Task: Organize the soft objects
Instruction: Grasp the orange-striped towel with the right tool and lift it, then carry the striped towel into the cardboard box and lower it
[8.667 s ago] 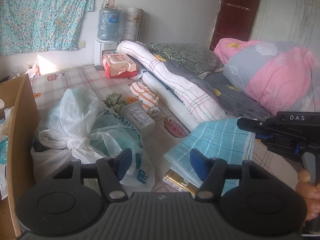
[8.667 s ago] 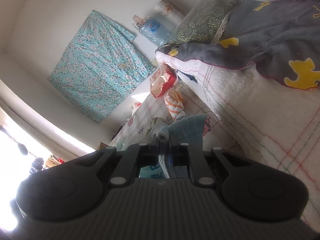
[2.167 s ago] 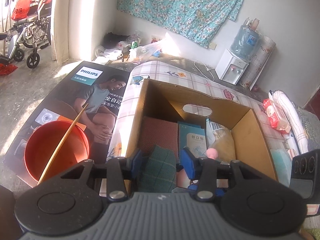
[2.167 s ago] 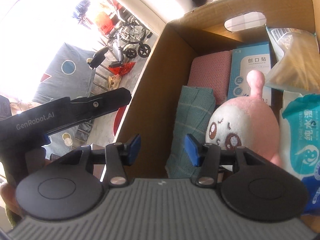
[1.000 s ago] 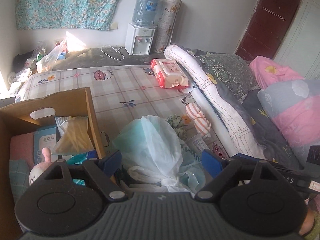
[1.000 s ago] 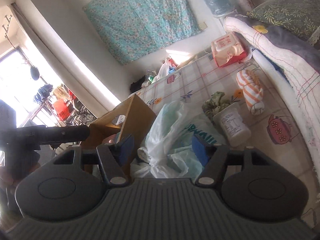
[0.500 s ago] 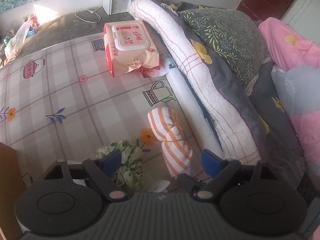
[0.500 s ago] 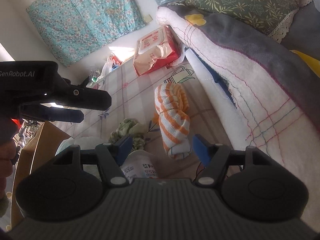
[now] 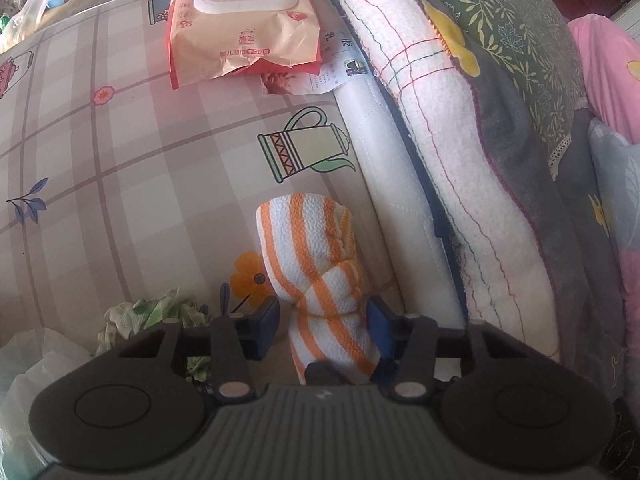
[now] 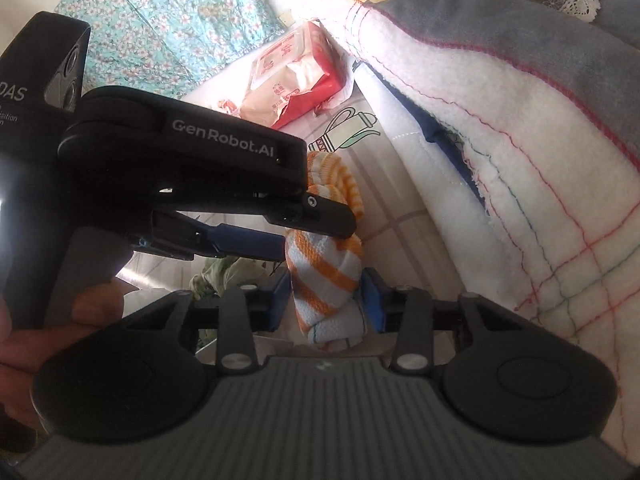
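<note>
An orange-and-white striped towel roll [image 9: 308, 248], tied at its waist with a band, lies on the checked mat [image 9: 120, 160] beside the bedding. My left gripper [image 9: 322, 328] straddles the tied waist from above. Its jaws are closing, with a thin gap still showing at the left pad. My right gripper [image 10: 326, 296] is lower on the same towel [image 10: 320, 272], jaws closing, and both blue pads lie against its sides. In the right wrist view the left gripper's fingers [image 10: 328, 218] cross over the towel's upper half.
A red-and-tan wipes pack [image 9: 240, 20] lies farther up the mat. A crumpled green cloth [image 9: 160, 316] and a white plastic bag [image 9: 24, 380] sit to the left. A rolled white blanket and grey quilt [image 9: 440, 140] border the right. A hand [image 10: 48, 320] holds the left gripper.
Both grippers have come down onto the striped towel and narrowed their jaws around it. Before that they hovered wide open above it.
</note>
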A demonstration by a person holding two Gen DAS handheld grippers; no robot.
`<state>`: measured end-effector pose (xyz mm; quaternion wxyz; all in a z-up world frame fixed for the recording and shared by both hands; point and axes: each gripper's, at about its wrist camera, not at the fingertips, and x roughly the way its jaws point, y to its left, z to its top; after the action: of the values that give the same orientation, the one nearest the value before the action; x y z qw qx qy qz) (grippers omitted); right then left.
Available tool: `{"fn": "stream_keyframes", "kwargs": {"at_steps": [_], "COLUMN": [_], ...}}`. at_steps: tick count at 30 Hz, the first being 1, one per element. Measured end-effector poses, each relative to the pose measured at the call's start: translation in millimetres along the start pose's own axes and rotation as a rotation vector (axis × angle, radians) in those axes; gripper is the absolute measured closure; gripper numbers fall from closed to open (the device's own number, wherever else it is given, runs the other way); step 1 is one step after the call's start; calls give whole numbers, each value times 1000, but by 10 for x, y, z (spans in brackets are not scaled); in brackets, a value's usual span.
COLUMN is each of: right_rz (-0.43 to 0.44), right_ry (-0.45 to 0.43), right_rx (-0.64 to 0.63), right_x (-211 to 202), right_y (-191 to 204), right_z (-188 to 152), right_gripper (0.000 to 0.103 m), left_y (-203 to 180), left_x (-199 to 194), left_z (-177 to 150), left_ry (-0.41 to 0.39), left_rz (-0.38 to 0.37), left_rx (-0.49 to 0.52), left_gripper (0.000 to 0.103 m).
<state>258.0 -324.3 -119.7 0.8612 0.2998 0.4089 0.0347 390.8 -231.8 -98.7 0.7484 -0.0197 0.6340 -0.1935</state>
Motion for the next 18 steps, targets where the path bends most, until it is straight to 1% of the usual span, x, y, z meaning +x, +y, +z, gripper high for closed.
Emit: {"fn": "stream_keyframes", "kwargs": {"at_steps": [1,4,7,10,14,18], "right_rz": [0,3,13,42,95,171], "right_ry": [-6,-29,-72,-106,-154,-183], "right_rx": [1,-11,-37,-39,-51,-64], "right_x": [-1,-81,-261,-468,-872,-1341], "right_y": [12,85,214,313,479,679], "right_z": [-4,-14,-31,-85,-241,-475], "right_gripper": [72,72,72,73,73,73], "left_y": [6,-27,-82,-126,-137,-16], "left_x": [-13,-136,-378,-664,-1117,-1556], "left_z": [5,-15,-112,-254,-555,-923], "left_ry": [2,-15,-46,-68,-108,-157], "left_rz": [-7,-22,-47,-62,-81,-113], "left_rx": [-9,-1,15,21,38,41], "left_gripper": [61,62,62,62,62,62]}}
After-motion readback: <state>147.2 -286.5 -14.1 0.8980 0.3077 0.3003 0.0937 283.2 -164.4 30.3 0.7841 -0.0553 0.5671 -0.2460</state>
